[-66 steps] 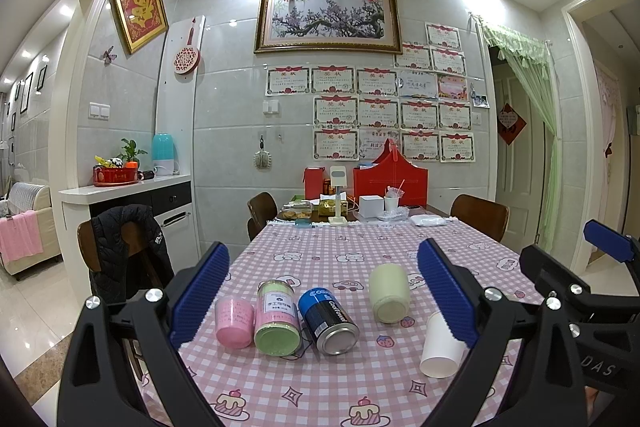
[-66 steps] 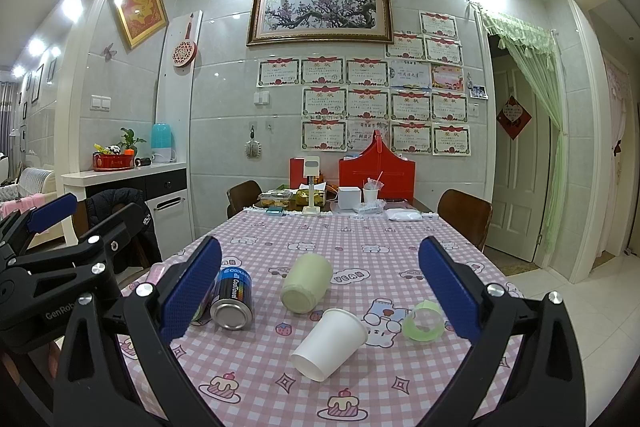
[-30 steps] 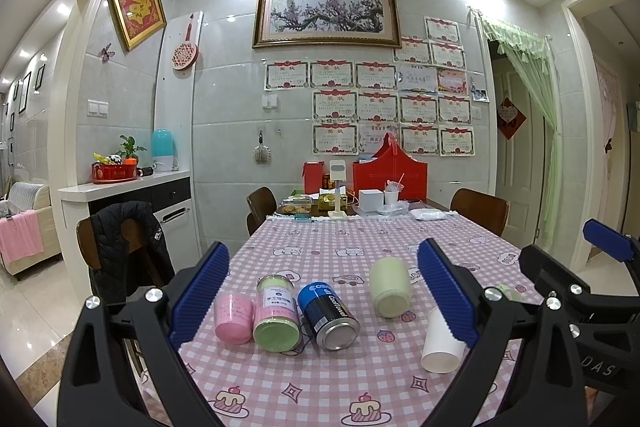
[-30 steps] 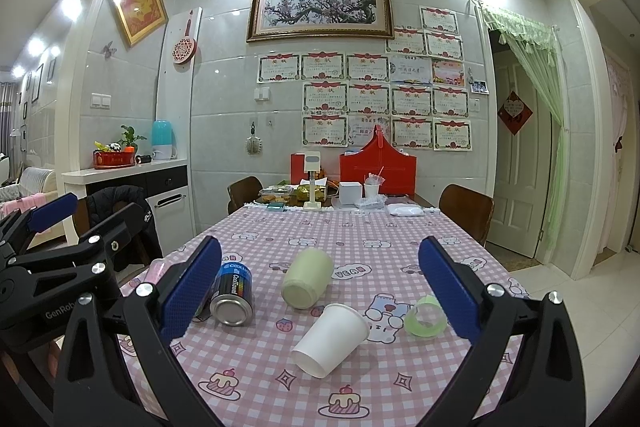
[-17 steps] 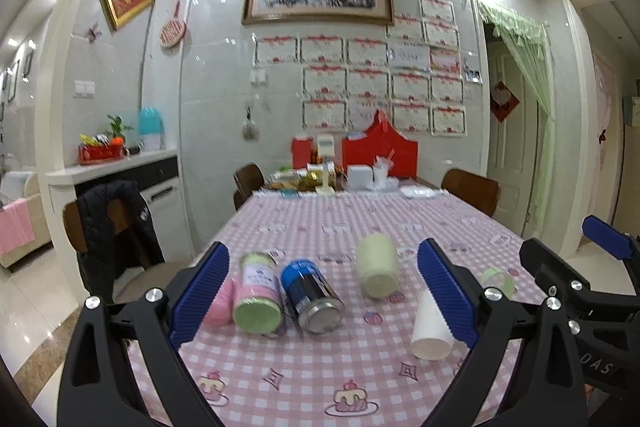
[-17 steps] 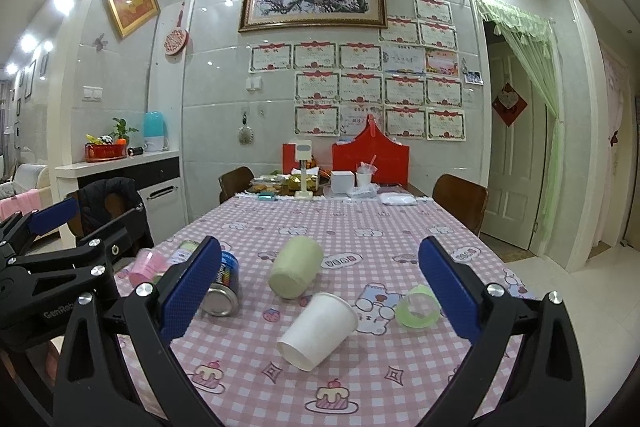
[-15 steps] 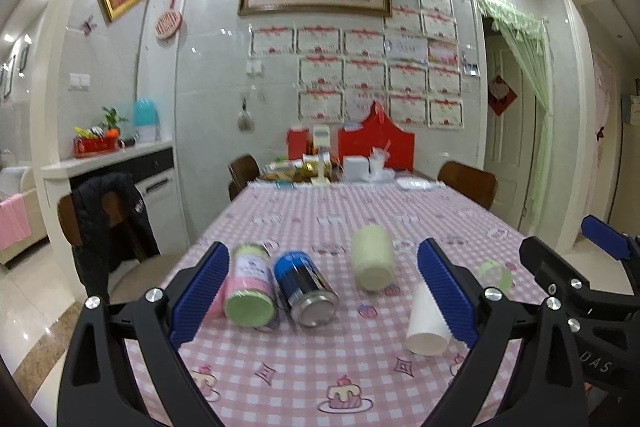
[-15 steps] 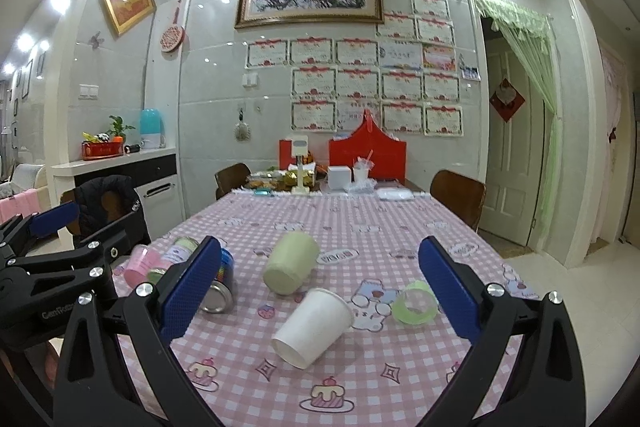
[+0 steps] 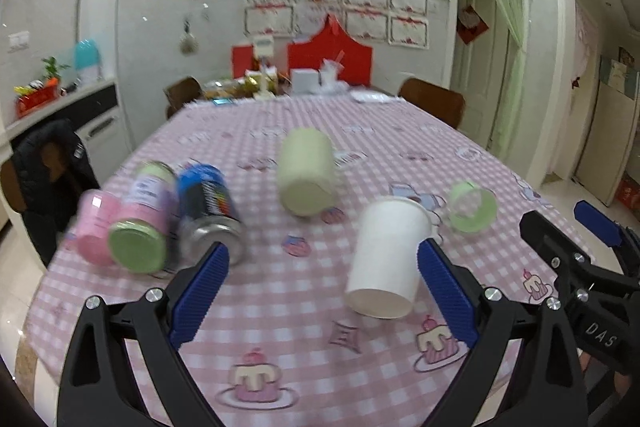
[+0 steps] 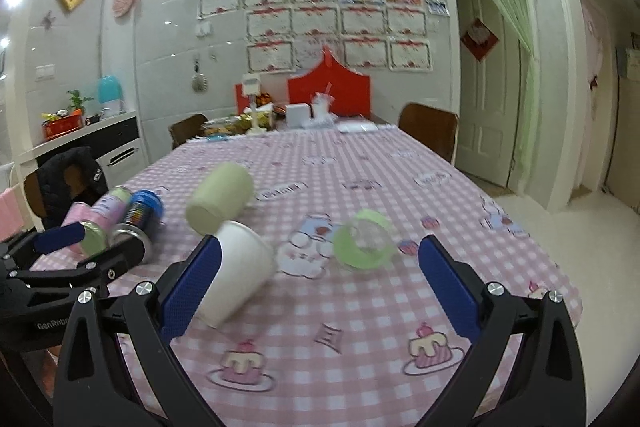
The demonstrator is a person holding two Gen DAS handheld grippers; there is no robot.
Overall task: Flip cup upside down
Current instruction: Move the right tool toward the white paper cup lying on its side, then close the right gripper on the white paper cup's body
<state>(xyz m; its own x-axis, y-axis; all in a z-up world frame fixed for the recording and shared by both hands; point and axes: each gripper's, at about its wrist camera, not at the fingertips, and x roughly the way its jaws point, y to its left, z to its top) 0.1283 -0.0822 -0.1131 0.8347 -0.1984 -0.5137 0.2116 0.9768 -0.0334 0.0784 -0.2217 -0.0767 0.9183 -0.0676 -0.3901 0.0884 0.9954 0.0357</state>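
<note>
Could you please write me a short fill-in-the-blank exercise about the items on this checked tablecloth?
1. The white paper cup lies on its ____.
2. Both claws, left and right, are ____ and hold nothing.
3. The roll of tape right of the cup is ____ in colour.

Missing words: side; open; green

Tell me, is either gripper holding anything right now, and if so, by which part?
Nothing is held. The left gripper and right gripper are both open above the table; the white paper cup lies on its side, ungrasped.
</note>
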